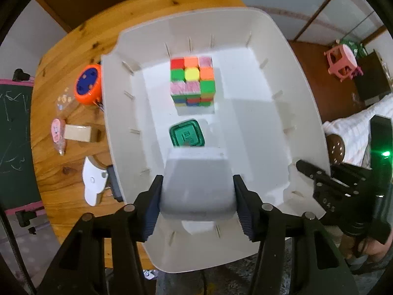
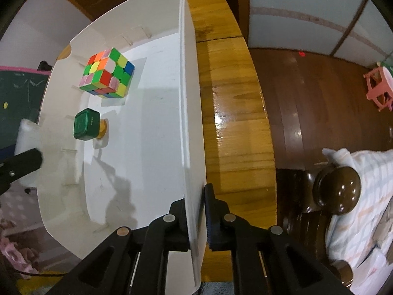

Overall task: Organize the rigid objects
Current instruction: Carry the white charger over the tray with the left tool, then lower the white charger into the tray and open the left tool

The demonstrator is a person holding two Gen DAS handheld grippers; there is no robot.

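A: Wooden tabletop (image 1: 61,172) fills the left of the left wrist view. What do we log on it?

B: At the left edge we note an orange-and-blue round item (image 1: 88,84), a small tan block (image 1: 77,133) and a white flat piece (image 1: 92,184), all outside the white bin (image 1: 302,113).

A: Centre frame?

B: Inside the bin we see a colour cube (image 1: 192,82) at the upper centre and a green square-lidded container (image 1: 187,133) just below it. The left gripper (image 1: 197,196) is clamped on a white box (image 1: 196,186) above the bin's near end.

A: Right side?

B: In the right wrist view, the right gripper (image 2: 196,218) pinches the bin wall (image 2: 191,123) at the lower centre.
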